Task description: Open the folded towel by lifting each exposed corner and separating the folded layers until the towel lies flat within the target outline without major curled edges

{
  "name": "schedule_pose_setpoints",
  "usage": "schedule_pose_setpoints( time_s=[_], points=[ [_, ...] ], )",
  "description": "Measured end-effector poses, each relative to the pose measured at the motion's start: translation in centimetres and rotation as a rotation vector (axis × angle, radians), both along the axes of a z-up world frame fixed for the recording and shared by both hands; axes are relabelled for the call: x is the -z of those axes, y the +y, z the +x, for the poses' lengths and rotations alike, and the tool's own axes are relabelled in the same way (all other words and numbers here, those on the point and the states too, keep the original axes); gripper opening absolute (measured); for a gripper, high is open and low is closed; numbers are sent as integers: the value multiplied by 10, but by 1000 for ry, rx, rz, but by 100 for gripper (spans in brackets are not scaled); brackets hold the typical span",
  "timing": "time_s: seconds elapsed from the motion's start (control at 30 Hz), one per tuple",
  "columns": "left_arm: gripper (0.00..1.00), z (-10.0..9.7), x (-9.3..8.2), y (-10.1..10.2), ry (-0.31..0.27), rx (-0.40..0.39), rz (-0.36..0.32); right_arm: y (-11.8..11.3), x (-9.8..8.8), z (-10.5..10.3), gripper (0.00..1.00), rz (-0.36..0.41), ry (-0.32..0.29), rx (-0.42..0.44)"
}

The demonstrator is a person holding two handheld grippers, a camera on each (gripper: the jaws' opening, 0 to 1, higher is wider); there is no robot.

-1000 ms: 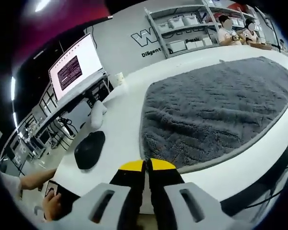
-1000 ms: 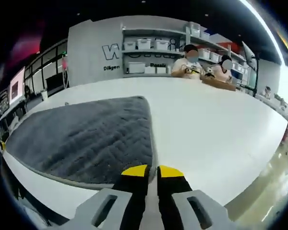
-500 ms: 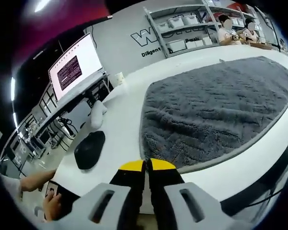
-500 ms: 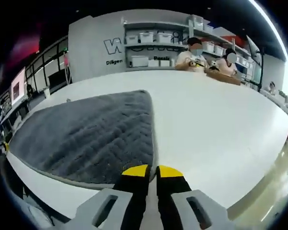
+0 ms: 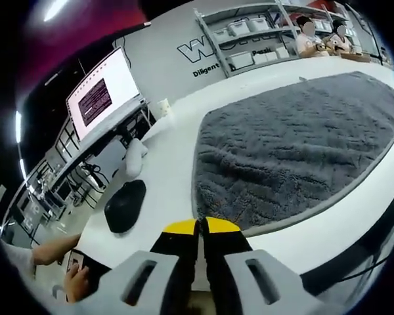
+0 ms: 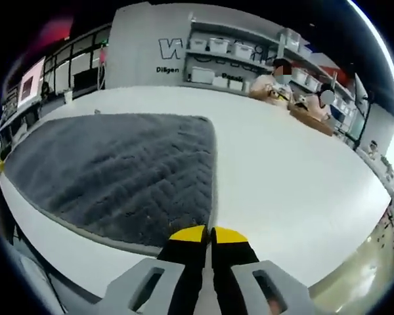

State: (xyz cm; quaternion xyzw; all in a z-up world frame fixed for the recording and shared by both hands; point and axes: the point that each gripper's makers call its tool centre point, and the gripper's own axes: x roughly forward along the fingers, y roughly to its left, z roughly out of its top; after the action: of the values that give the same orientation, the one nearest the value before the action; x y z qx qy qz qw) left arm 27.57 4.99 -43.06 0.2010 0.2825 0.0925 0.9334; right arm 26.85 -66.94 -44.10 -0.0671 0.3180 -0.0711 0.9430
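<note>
The towel [image 5: 295,151], grey and deep-piled with a chevron-ribbed weave, lies spread on the white table [image 6: 295,177], its long axis along the near edge; the left gripper [image 5: 198,228] sits at the towel's left near corner, the right gripper [image 6: 210,235] at its right near corner; both sets of yellow-tipped jaws are closed together, holding nothing; each corner is directly ahead.

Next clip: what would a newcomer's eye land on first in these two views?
The big grey towel spread over the white table, lying flat with its near corners just ahead of each gripper. Next, the yellow-tipped fingers of the left gripper and the right gripper, pressed together at the bottom of their views. Left of the towel, a black mouse lies on the table, with a lit monitor beyond it.
</note>
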Motion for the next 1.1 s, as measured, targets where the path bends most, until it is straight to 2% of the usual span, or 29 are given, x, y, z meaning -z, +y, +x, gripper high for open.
schedule_pose_setpoints(
  time_s=[0.47, 1.1],
  points=[
    [2, -5, 0, 3, 39, -22, 36, -6, -1, -9, 0, -113, 59, 7],
    [1, -15, 0, 7, 97, -35, 70, -8, -1, -16, 0, -141, 73, 1]
  ],
)
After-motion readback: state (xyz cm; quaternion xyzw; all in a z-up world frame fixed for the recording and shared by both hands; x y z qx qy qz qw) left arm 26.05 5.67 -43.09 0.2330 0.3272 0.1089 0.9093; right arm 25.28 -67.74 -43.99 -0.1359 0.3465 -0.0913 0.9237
